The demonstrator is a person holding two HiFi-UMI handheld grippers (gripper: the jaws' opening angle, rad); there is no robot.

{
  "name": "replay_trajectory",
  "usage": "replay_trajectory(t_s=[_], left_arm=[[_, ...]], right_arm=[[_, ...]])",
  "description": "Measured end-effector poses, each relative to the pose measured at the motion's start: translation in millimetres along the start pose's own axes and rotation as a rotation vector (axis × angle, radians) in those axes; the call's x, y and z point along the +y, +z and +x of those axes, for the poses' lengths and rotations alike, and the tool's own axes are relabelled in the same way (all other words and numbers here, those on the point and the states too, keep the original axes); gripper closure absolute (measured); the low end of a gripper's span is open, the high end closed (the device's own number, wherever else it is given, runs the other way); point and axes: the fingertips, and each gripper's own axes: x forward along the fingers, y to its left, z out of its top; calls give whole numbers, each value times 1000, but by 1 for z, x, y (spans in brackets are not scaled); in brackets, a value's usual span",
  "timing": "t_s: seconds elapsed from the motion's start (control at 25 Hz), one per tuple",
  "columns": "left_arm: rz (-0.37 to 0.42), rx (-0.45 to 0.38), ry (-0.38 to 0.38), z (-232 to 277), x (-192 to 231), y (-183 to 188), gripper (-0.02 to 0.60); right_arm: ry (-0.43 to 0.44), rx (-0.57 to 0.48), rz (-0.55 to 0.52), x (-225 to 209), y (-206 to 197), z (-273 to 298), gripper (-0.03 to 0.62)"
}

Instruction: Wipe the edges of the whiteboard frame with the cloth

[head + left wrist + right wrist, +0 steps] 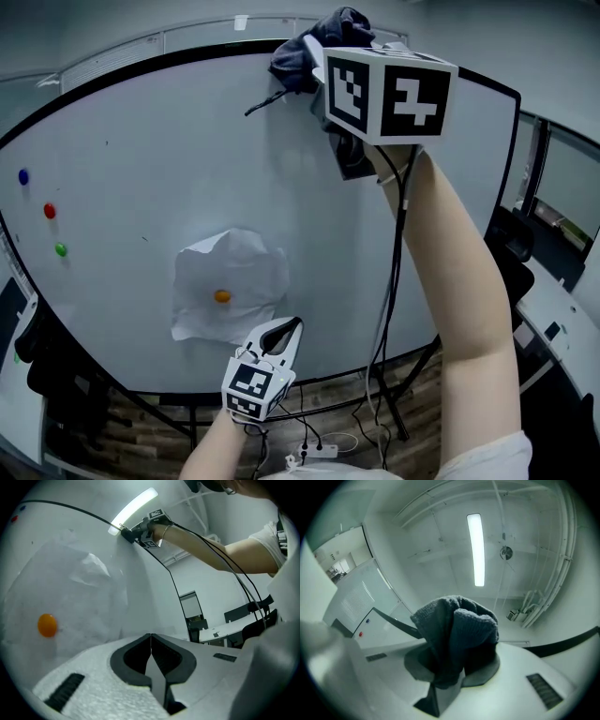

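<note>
Cloth (319,42): dark blue-grey, bunched, clamped between the jaws of the right tool (452,667). It is held up on a raised arm against the black top edge of the whiteboard frame (202,56), right of the middle, with a loose fold drooping onto the white board face (169,159). Left tool (286,330): low in front of the board's lower part, jaws together with nothing between them, just beside a crumpled white paper (234,272) pinned by an orange magnet (222,296). A blue magnet (23,176), a red magnet (50,210) and a green magnet (61,249) sit in a column at the board's left side.
</note>
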Motion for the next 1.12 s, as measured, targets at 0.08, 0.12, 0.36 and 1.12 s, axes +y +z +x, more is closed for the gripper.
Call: replay_trajectory(t_s=[0.08,0.12,0.36,1.12], left_arm=[[0,-5,-6,16,-10,8,563],[-1,-10,-10,23,-15,11,563],[3,-49,-36,60,-38,31,563],[-45,-131,4,170,-128,62,563]], right_arm=[[-12,2,5,-23,-4,-7,517],[-19,3,5,-34,-6,-12,517],[-41,23,2,-91,-18,-33,517],[-71,20,-58,-250,-23,-99,517]])
